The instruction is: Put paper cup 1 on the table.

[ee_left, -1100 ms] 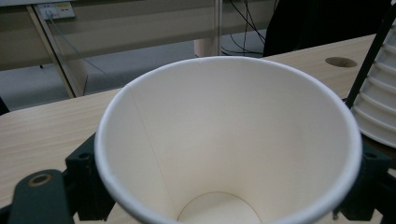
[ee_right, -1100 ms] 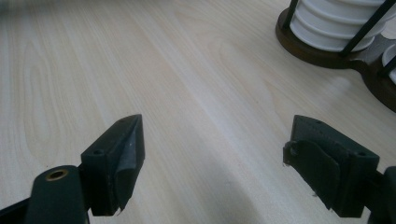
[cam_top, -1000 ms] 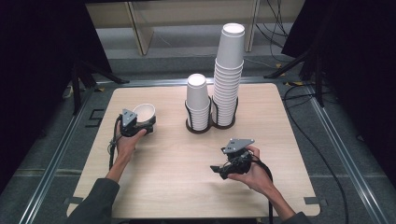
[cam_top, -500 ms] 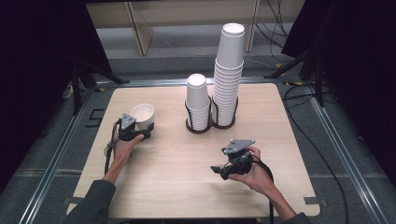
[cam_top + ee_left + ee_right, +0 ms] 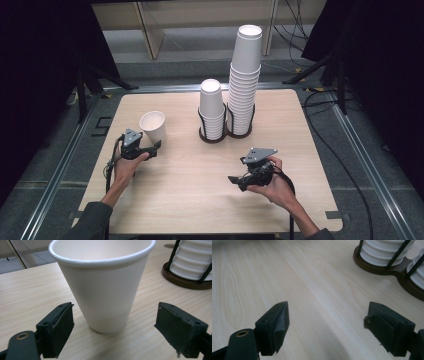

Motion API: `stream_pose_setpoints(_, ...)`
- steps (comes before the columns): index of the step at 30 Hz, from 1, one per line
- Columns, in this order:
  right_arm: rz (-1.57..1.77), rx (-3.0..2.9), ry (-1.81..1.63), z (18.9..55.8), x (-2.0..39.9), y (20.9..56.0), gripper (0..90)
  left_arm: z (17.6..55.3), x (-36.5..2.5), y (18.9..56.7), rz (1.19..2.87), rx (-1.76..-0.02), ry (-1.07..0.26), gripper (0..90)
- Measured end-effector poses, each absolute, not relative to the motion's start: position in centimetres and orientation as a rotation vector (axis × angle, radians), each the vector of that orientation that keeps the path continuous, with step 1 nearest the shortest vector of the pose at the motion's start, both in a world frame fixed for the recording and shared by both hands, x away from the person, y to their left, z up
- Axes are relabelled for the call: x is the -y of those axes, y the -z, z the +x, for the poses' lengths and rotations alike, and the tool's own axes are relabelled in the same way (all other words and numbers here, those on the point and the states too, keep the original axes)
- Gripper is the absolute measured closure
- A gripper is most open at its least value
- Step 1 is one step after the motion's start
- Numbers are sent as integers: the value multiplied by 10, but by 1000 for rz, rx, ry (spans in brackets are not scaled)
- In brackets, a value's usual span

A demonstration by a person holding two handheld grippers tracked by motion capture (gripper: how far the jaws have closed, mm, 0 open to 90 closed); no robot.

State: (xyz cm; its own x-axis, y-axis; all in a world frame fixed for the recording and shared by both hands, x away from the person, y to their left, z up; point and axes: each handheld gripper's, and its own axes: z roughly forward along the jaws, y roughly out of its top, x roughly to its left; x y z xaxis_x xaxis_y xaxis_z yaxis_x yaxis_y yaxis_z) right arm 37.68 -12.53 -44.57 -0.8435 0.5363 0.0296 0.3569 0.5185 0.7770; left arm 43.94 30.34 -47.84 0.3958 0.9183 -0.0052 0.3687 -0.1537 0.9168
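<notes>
**Upright placement of a single cup, with both tools at rest.** The white tapered paper cup [image 5: 153,127] stands on its base on the pale wood-grain worktop [image 5: 190,200], mouth up, directly ahead of the left claw [image 5: 156,146]. In the left gripper view the cup [image 5: 105,290] sits on the midline of that claw [image 5: 113,315]. Both black jaws stand wide apart, one to either side of its lower wall, and bare wood shows between each pad and the paper. The cup therefore rests on its own footing rather than in a grip, probably set down here as a separate item.

Farther out beyond the cup, a dark wire two-ring holder [image 5: 220,137] keeps a short stack of white cups [image 5: 211,105] and a tall stack of white cups [image 5: 245,85] upright and nested.

The right claw [image 5: 235,181] lies low over bare worktop, well apart from the cup. Its jaws are spread with nothing between them [image 5: 327,315], and it points toward the holder's base, seemingly in waiting.
</notes>
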Motion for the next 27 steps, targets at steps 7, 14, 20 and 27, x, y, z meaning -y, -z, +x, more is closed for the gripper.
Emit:
stream_pose_setpoints(7,768,-2532,-1236,376,127,445,195,418,-299,464,1692,-1105,-726,143)
stream_pose_setpoints(14,782,-2521,-1240,377,130,444,195,404,-290,456,1658,-1082,-713,143)
stream_pose_setpoints(20,790,-2506,-1241,377,133,443,195,396,-287,455,1638,-1083,-683,142)
stream_pose_setpoints(27,819,-2486,-1265,379,137,442,196,384,-287,450,1604,-1074,-664,143)
